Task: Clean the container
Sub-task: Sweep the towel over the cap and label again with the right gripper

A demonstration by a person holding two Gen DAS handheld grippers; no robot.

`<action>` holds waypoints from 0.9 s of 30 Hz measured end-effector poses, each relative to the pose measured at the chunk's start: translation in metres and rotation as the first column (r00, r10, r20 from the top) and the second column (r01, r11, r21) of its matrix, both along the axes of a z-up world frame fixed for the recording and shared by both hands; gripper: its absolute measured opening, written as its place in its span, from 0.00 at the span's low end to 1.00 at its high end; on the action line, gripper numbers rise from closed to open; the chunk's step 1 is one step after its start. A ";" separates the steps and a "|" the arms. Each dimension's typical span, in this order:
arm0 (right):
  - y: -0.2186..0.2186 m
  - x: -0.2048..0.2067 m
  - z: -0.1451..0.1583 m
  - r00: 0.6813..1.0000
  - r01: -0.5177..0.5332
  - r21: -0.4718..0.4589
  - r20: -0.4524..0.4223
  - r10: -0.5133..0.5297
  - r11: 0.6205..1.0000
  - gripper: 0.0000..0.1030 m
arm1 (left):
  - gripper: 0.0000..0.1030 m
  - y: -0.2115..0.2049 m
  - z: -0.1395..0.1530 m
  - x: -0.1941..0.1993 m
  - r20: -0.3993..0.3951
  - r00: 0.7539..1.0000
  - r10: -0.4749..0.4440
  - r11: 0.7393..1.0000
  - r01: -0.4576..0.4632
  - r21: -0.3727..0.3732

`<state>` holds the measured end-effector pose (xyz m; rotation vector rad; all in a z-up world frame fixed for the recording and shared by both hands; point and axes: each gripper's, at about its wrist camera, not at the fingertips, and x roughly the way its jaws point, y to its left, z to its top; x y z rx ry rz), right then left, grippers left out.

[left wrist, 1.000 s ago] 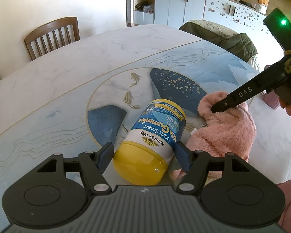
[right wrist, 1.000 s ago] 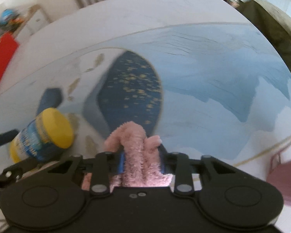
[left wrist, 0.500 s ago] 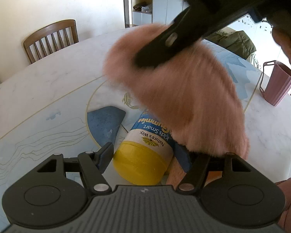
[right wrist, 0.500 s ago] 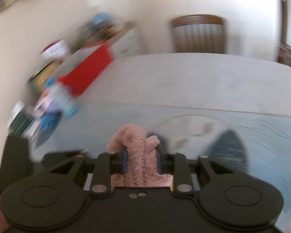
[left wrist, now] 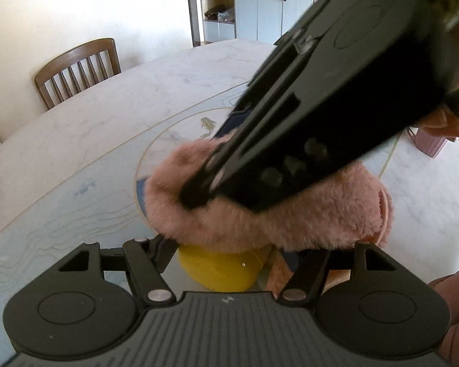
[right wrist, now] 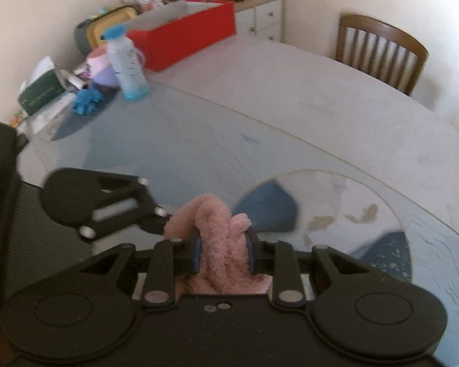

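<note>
Left first: wooden chair (left wrist: 76, 70) at the far edge of the marble table (left wrist: 107, 140). Left hand-held gripper (left wrist: 238, 250) low at the table, its 2 fingers set to either side of the yellow lid (left wrist: 220, 270) of the container, which lies on its side on the table in front of the camera. Whether the pads press on the lid or stand just off it, cannot tell; the cloth hides the contact.

Centre: pink fluffy cloth (left wrist: 269, 208) draped over the container body, covering all but the lid. Right hand-held gripper (left wrist: 205, 192) reaches in from the upper right, narrowed onto a fold of the cloth; the right wrist view confirms the fold (right wrist: 223, 244) pinched between the blue pads.

Right: pink cup (left wrist: 430, 145) near the table edge, well apart.

Handling, as judged: container looks like light, rigid plastic with a smooth, rounded wall, so likely to roll or skid under wiping pressure. Best held at the lid end, where the shoulder gives purchase. Cloth is soft, bulky and compliant; a pinch anywhere in a fold should hold.
</note>
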<state>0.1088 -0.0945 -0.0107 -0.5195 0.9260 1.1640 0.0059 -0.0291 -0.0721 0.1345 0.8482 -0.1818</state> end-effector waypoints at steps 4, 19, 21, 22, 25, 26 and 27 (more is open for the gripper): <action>-0.018 0.014 -0.001 0.998 0.062 -0.010 0.027 -0.062 0.998 0.25 | 0.67 0.004 0.000 0.002 -0.005 1.000 0.011 1.000 -0.011 -0.020; -0.069 0.027 -0.005 0.981 0.187 0.017 -0.050 -0.186 0.982 0.25 | 0.66 0.047 -0.003 0.021 -0.103 0.992 0.078 0.946 -0.106 -0.307; -0.073 0.026 -0.005 0.980 0.193 0.018 -0.062 -0.192 0.981 0.25 | 0.66 0.047 -0.003 0.020 -0.107 0.992 0.069 0.944 -0.099 -0.314; -0.076 0.025 -0.005 0.978 0.197 0.019 -0.071 -0.196 0.980 0.25 | 0.66 0.047 -0.002 0.021 -0.108 0.992 0.060 0.945 -0.092 -0.314; -0.083 0.025 -0.007 0.972 0.214 0.024 -0.106 -0.211 0.976 0.25 | 0.66 0.044 -0.002 0.016 -0.118 0.992 0.037 0.944 -0.074 -0.322; -0.086 0.025 -0.008 0.968 0.224 0.026 -0.121 -0.219 0.974 0.25 | 0.65 0.045 -0.002 0.016 -0.120 0.992 0.030 0.942 -0.068 -0.327; -0.089 0.026 -0.009 0.964 0.235 0.027 -0.137 -0.230 0.972 0.25 | 0.65 0.042 -0.002 0.017 -0.121 0.992 0.027 0.942 -0.066 -0.329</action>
